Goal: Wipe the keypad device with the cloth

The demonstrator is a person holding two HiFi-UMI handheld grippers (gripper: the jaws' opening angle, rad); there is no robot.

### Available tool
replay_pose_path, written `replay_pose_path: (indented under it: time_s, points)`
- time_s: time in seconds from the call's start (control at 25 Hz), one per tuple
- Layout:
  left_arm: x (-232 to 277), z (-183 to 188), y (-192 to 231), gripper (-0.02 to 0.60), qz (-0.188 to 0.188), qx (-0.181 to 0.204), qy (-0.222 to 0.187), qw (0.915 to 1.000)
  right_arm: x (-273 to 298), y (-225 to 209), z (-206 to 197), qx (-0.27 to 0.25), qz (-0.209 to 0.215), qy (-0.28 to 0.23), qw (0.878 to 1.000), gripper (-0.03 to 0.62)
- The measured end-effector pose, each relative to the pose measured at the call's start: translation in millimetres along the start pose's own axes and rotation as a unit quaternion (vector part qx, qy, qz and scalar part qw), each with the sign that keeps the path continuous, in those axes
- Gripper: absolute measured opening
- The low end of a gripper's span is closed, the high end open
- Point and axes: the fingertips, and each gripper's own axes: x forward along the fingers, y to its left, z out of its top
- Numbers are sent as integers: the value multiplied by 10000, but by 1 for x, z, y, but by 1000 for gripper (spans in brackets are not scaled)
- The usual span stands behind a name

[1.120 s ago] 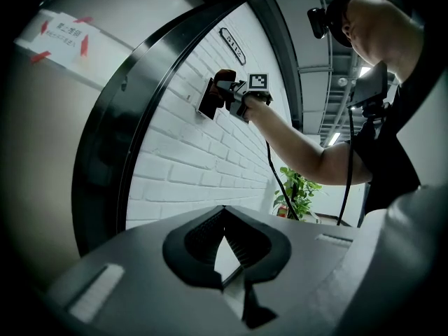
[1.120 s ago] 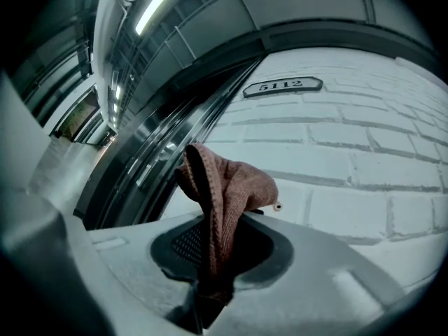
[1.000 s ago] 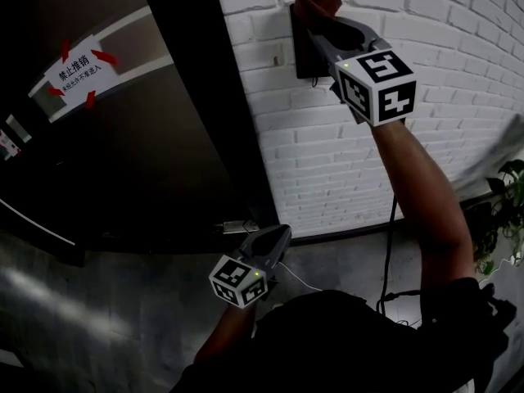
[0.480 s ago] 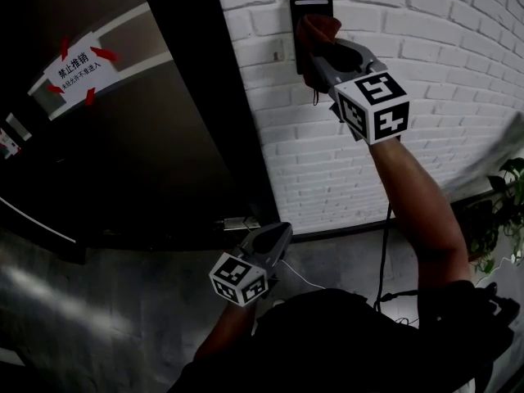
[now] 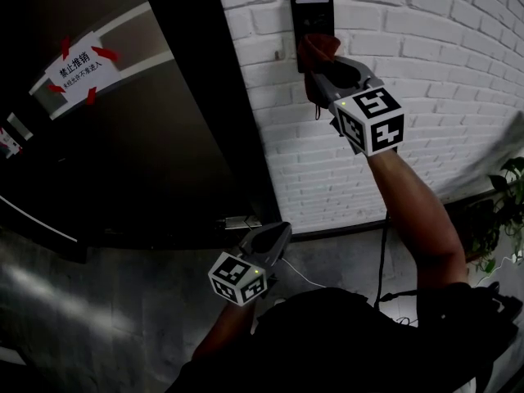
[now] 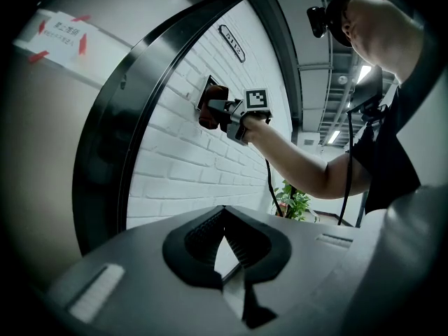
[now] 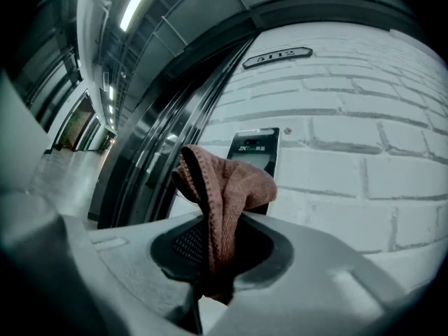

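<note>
The black keypad device [image 5: 309, 13] is fixed to the white brick wall [image 5: 426, 97]; its top part shows, and its screen end is visible in the right gripper view [image 7: 256, 144]. My right gripper [image 5: 326, 65] is shut on a reddish-brown cloth [image 5: 320, 49] and holds it against the device's lower half. The cloth [image 7: 222, 187] bunches out above the jaws. My left gripper [image 5: 276, 237] hangs low by the door's foot, shut with nothing in it [image 6: 225, 247]. From the left gripper view the cloth [image 6: 208, 115] covers the device's [image 6: 211, 85] lower part.
A dark door in a black metal frame [image 5: 196, 97] stands left of the device, with a white sign with red arrows [image 5: 76, 70] on it. A metal latch [image 5: 237, 224] sits at the door's foot. A cable [image 5: 385, 244] hangs down the wall. A potted plant [image 5: 508, 199] is at the right.
My right gripper has slid down the device with the cloth, uncovering the device's top. The left gripper has stayed where it was.
</note>
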Motion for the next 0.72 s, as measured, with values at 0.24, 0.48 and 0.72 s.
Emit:
replay_pose_path:
  time_s: [0.24, 0.48, 0.72]
  points:
    - [-1, 0, -1, 17, -23, -42, 37, 10000, -1, 5, -15, 53, 12, 115, 9999, 60]
    - [-3, 1, 0, 17, -2, -43, 16, 10000, -2, 11, -34, 141, 48, 276, 9995, 60]
    - [-5, 0, -1, 17, 13, -60, 11, 10000, 0, 14, -54, 288, 85, 488, 9984, 60]
